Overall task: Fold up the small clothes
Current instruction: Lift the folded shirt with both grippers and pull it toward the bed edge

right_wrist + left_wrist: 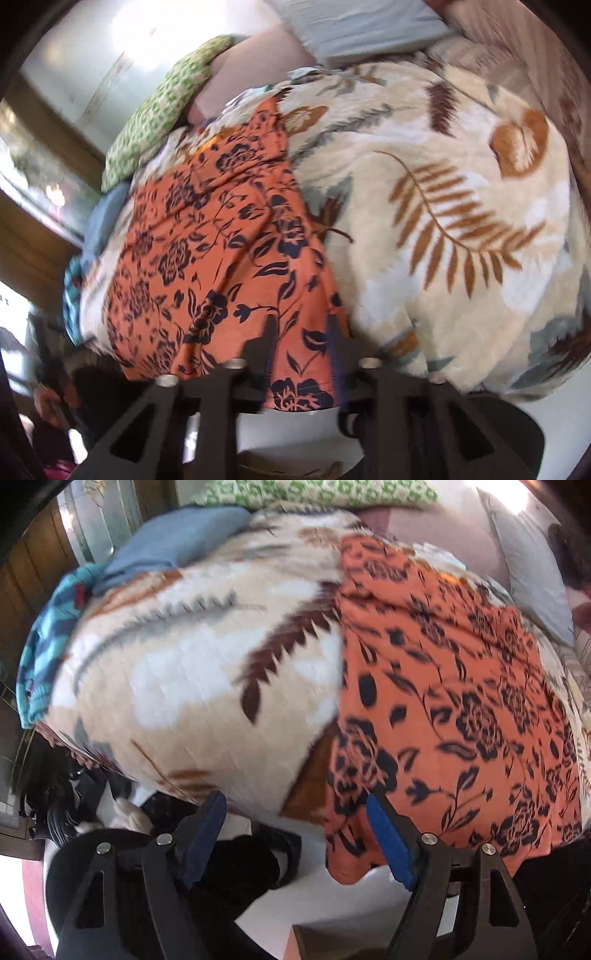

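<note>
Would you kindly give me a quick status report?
Left gripper open, empty. Right gripper straddling orange floral garment hem, grip unclear. Garment spread on leaf-print blanket. No obstruction.

We see orange floral garment (436,686): thin matt woven cloth, softly creased. Blanket (192,657) beneath: plush, fuzzy fleece. Left claw (295,812): matt black plastic, blue rubbery pads (388,834), shiny metal pins. Green patterned pillow (159,110) at 10 o'clock: matt cotton-like cloth.

Garment (436,686) lies spread on the blanket (192,657), its near edge hanging over the blanket's front edge. Behind the blanket — two pillows (317,493) (532,572). Folded cloth (173,542) rests at the blanket's far-left corner.
</note>
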A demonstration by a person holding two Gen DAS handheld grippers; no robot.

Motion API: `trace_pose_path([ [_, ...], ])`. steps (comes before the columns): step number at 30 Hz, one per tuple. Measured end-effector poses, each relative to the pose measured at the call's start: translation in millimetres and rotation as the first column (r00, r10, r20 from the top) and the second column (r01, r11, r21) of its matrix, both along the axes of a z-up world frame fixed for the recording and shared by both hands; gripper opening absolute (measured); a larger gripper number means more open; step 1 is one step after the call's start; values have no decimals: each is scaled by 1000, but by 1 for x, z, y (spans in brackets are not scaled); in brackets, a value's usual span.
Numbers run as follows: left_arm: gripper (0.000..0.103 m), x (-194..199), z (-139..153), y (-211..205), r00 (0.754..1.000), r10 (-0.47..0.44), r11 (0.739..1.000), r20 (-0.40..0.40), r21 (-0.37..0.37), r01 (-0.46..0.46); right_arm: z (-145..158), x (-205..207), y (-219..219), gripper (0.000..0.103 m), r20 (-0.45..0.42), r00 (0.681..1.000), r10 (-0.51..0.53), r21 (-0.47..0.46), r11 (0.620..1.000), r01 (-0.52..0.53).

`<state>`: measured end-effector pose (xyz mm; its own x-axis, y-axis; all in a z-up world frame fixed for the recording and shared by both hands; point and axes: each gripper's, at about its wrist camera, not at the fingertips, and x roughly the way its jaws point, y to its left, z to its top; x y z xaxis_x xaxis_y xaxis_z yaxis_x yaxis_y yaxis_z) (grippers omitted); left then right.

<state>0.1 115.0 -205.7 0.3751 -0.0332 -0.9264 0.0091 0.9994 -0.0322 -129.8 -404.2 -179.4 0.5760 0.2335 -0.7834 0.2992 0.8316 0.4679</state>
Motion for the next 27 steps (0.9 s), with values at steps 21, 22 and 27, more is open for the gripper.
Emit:
trace_pose_path([
  [21, 52, -6, -51, -21, 988, -104, 983, -114, -162, 84, -60, 24, 7, 63, -201, 979, 30, 97, 995, -11],
  [22, 51, -5, -52, -19, 988, -102, 980, -118, -181, 79, -65, 27, 13, 60, -219, 975, 46, 88, 996, -27],
  [27, 24, -9, -53, -15, 987, -124, 959, -106, -269, 91, -63, 27, 31, 11, -244, 966, 90, 27, 996, -86],
])
